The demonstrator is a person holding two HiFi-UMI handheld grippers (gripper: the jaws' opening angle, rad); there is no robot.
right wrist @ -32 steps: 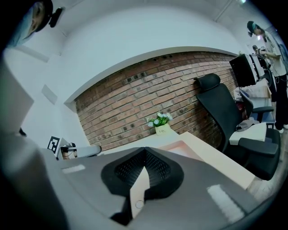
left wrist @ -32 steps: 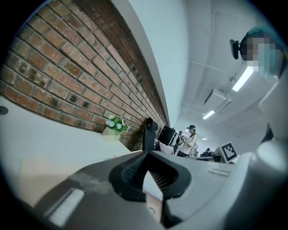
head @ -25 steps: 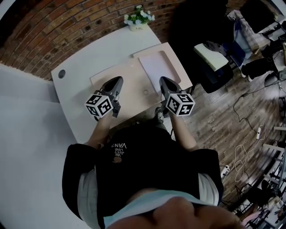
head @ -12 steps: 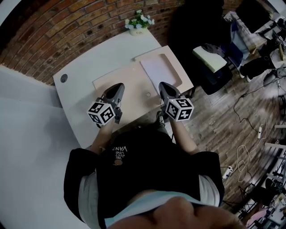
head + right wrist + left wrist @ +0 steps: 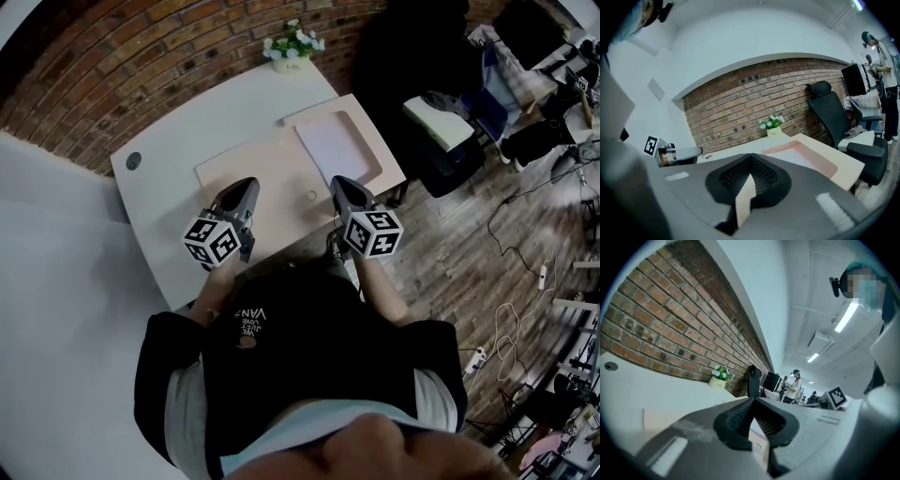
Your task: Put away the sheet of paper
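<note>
1. A white desk point(image 5: 178, 141) is the biggest thing.
2. A flat pink tray point(image 5: 272, 176) lies on the desk.
3. The sheet of paper point(image 5: 330, 148) lies in the tray, at the desk's right end.
4. The left gripper point(image 5: 249, 184) and right gripper point(image 5: 339, 182) hang over the desk's near edge, both pinched together, empty.
5. A flower pot point(image 5: 289, 56) sits at the desk's far edge.

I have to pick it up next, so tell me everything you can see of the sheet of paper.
The sheet of paper is a plain, pale rectangle, with no print discernible. It lies flat in the shallow recess at the right end of the beige tray on the white desk. Nothing rests on it. The left gripper and right gripper hang short of it, both shut.
</note>
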